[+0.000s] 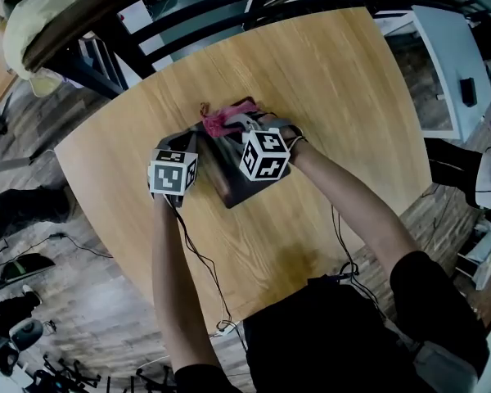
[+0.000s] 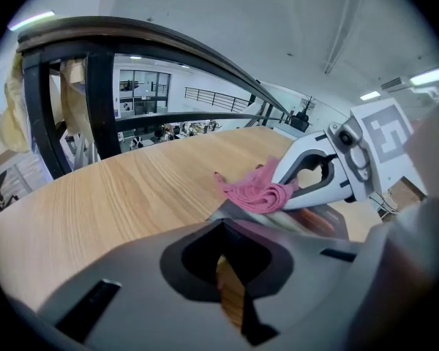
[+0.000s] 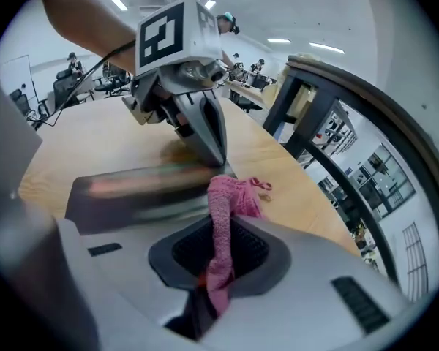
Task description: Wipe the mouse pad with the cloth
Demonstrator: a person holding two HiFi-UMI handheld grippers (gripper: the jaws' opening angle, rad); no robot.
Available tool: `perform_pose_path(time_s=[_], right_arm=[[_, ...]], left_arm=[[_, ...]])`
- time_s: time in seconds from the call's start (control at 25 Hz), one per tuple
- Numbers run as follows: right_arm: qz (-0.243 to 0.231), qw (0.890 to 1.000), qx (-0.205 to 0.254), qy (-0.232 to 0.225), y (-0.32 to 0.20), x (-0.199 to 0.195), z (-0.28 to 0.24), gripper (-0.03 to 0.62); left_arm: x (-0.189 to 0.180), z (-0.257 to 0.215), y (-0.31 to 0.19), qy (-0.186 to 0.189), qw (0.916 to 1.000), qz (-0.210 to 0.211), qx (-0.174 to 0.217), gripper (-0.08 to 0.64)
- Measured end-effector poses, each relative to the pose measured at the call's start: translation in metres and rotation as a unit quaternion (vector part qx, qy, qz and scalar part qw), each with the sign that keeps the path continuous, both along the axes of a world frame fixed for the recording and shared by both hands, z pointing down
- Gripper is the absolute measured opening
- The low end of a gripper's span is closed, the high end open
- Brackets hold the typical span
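Note:
A black mouse pad (image 1: pixel 226 178) lies in the middle of the round wooden table (image 1: pixel 327 80). My right gripper (image 1: pixel 239 125) is shut on a pink cloth (image 1: pixel 216 121), which bunches on the pad's far end. In the right gripper view the cloth (image 3: pixel 230 196) runs from between my jaws down onto the pad (image 3: pixel 132 196). My left gripper (image 1: pixel 190 142) is shut, and its tips (image 3: pixel 218 156) rest at the pad's far left edge, next to the cloth. From the left gripper view, the cloth (image 2: pixel 256 192) sits under the right gripper (image 2: pixel 284 189) on the pad (image 2: pixel 278 221).
A black curved railing (image 1: pixel 188 15) runs along the table's far side, with a cream bundle (image 1: pixel 33 23) on its left end. Cables (image 1: pixel 204 277) trail from the grippers over the near table edge. Bare wood surrounds the pad.

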State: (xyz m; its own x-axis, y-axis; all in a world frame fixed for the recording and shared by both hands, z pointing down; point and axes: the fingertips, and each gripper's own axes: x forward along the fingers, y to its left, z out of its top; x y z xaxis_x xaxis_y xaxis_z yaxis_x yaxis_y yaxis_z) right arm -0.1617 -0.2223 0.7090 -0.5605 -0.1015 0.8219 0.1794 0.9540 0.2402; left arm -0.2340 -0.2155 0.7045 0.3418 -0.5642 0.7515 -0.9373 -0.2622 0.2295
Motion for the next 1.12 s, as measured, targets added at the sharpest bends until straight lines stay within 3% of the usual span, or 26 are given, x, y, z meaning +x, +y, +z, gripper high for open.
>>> perform_pose_path(time_s=[0.72, 1.12], right_arm=[[-0.031, 0.999, -0.018, 0.007, 0.078, 0.042, 0.006, 0.055], [-0.062, 0.997, -0.036, 0.017, 0.145, 0.093, 0.004, 0.055]], left_arm=[[-0.007, 0.006, -0.002, -0.002, 1.0000, 0.001, 0.001, 0.023], [-0.007, 0.004, -0.001, -0.001, 1.0000, 0.000, 0.002, 0.023]])
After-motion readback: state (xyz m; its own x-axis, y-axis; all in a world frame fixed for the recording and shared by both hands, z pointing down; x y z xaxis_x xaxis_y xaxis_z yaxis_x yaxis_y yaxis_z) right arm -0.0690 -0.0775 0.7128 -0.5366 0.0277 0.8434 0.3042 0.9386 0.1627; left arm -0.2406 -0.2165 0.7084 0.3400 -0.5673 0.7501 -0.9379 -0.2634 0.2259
